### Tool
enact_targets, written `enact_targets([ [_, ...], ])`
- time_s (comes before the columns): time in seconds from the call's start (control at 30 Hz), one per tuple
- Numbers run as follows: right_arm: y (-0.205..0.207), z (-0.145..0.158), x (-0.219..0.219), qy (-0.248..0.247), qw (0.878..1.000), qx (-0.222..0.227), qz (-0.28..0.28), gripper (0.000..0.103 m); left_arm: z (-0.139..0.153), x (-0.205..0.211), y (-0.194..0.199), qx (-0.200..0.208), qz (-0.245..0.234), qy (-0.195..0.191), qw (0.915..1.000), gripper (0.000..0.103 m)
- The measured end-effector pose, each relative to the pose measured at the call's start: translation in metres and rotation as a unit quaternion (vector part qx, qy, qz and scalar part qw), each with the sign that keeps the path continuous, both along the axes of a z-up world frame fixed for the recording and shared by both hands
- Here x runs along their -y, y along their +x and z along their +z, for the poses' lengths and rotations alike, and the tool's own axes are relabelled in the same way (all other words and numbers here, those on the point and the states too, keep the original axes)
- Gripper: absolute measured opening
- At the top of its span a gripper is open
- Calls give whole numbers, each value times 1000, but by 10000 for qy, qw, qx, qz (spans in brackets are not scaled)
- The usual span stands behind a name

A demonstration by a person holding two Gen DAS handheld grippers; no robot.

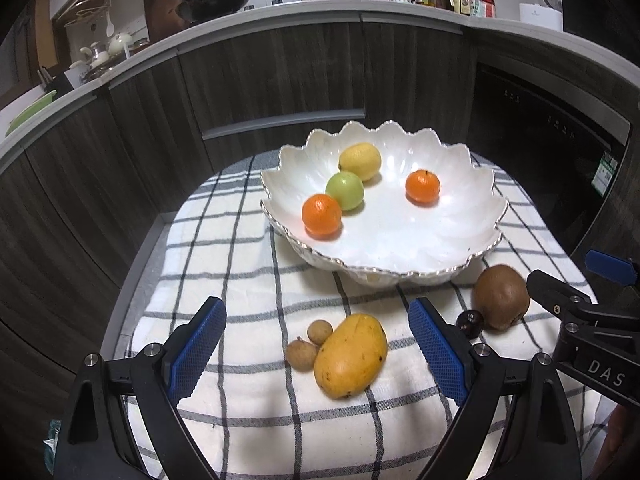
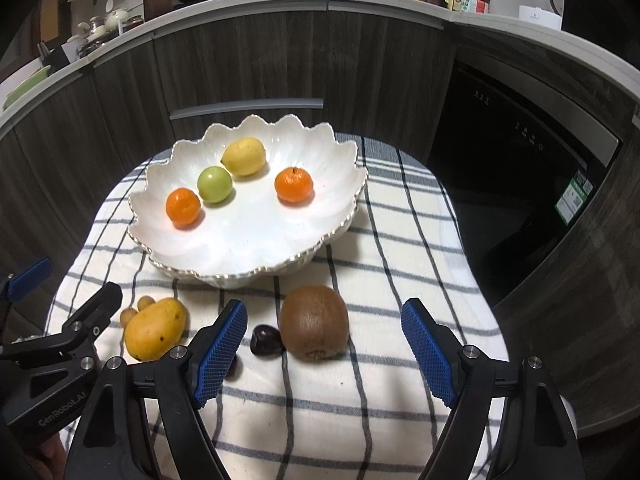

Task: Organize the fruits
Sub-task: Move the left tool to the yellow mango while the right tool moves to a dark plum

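Checked cloth (image 1: pixel 248 432) covers the worktop; its far edge carries a scalloped bowl (image 1: pixel 472 216) of citrus. Near the front edge lie a mango (image 1: pixel 351 356) and kiwi (image 2: pixel 314 322). Only the right view shows the dark cherry (image 2: pixel 265 340) whole. Left gripper (image 1: pixel 316 350) and right gripper (image 2: pixel 324 350) gape wide, empty.

Bare cloth (image 2: pixel 320 420) fronts the kiwi (image 2: pixel 314 328) (a cherry (image 2: pixel 265 340) crowds its left).

**Two brand marks, both on the tongs**

"DAS" stands in pale letters on the black body of the right tongs (image 1: pixel 608 276), seen at the left wrist view's right edge. "GenRobot.AI" runs along the black arm of the left tongs (image 2: pixel 72 284). Bottle labels and the green appliance sticker (image 2: pixel 573 197) are unreadable.
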State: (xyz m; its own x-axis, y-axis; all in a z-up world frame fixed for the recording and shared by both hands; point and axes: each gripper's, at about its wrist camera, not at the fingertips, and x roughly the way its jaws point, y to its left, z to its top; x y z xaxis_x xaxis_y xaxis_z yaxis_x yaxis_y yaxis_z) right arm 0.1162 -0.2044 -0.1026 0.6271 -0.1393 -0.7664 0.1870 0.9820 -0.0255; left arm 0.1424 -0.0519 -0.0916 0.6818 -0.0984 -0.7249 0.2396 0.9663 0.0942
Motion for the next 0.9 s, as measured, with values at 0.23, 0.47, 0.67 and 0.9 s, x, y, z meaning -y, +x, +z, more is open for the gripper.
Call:
enact_targets([
  [0.23,-5,-18,2,59,9998,-114,-118,80,-21,5,-3,-126,-92,49,9999,93],
  [0.47,-6,-38,5,159,9993,-306,-139,80,-44,7,-6,-258,-171,68,9995,90],
  [0.67,-5,-47,7,222,9988,-400,-152,80,-60,15,-5,-453,-329,77,9984,84],
  [0.9,-1,-53,7,211,9984,-511,-152,80,-71,15,2,-531,-324,18,9981,80],
])
